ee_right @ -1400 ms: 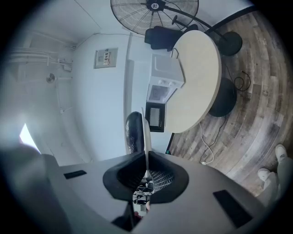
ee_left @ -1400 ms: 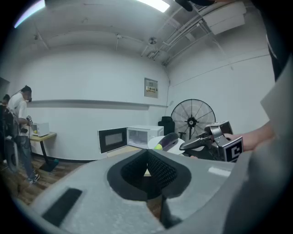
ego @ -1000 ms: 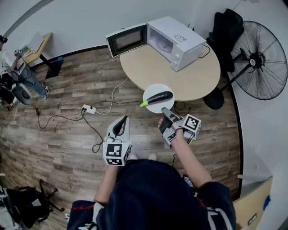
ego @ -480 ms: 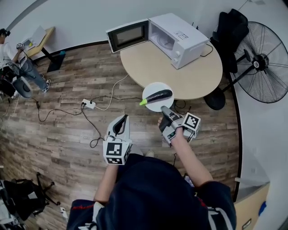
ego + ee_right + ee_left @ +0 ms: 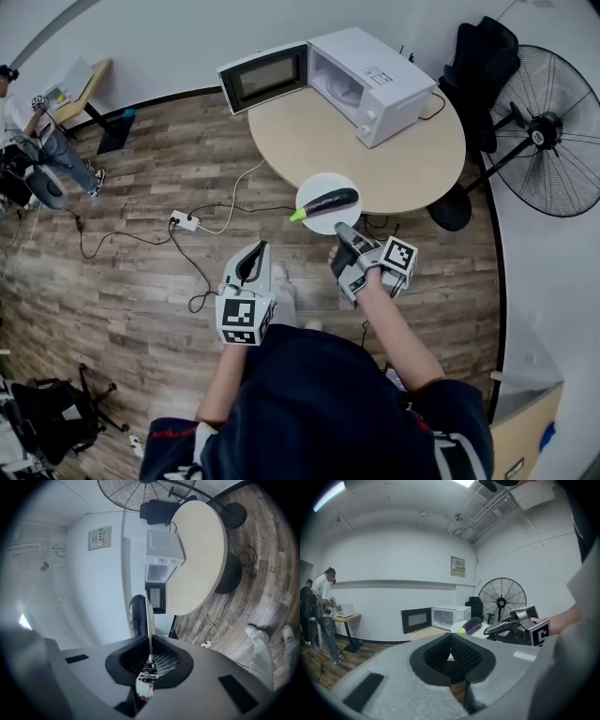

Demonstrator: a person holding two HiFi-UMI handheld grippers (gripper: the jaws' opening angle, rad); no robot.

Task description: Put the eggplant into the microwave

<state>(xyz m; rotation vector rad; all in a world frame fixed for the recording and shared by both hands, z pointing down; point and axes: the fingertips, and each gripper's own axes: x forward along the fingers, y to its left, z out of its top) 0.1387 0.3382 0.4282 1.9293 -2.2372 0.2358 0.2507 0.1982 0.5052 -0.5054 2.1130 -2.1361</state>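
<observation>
The right gripper, at centre frame, pinches the rim of a white plate. The eggplant lies across the plate, by the near edge of the round table. The left gripper, lower left of it, has its jaws pressed together on nothing. The microwave stands door-open at the top.

The eggplant is long, glossy and dark purple with a bright green stem end. It lies on its side across a white plate, with the stem end reaching past the plate's left rim in the head view. The right gripper is clamped on the plate's near rim and holds it at the near edge of the round table. The white microwave stands upright at the table's far side, well apart from the eggplant, with its dark-windowed door swung wide open to the left and its pale cavity showing.
</observation>
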